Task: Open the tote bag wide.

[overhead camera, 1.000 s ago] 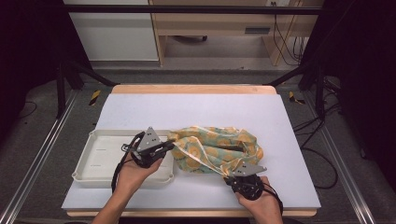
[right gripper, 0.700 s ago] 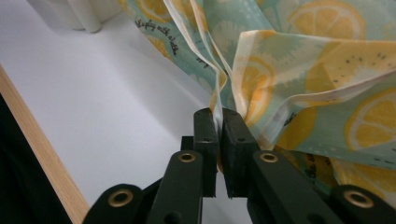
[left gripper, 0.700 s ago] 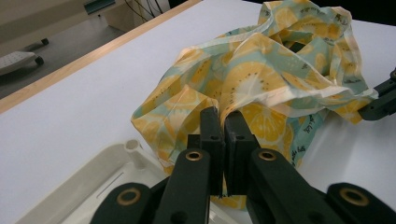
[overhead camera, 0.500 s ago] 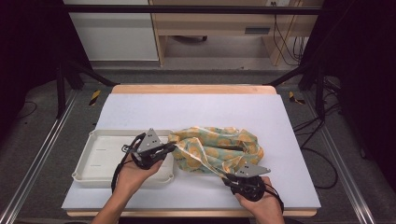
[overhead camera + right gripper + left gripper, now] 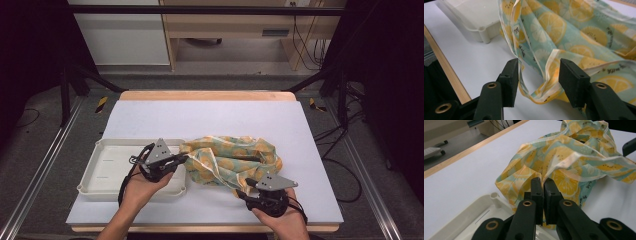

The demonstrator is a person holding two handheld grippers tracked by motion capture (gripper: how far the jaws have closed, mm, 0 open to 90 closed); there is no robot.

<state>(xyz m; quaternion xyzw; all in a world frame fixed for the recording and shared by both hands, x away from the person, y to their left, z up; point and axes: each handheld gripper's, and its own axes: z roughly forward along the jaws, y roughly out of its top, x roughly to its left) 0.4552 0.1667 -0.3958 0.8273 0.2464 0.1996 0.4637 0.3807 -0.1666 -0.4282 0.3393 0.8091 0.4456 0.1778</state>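
While the lemon-print cloth (image 5: 231, 160) lies bunched on the desk (image 5: 215, 120) just right of the white tray (image 5: 107, 172), both grippers work its near edges. Left gripper (image 5: 543, 188) sits over the tray's right end, fingers (image 5: 537, 195) closed tight on a fold at the cloth's left side. Right gripper (image 5: 539, 75) is at the cloth's near-right corner, fingers (image 5: 571, 82) wide apart, a looped hem of the cloth lying between them, not pinched. A hand (image 5: 142, 187) holds the left gripper beside the tray.
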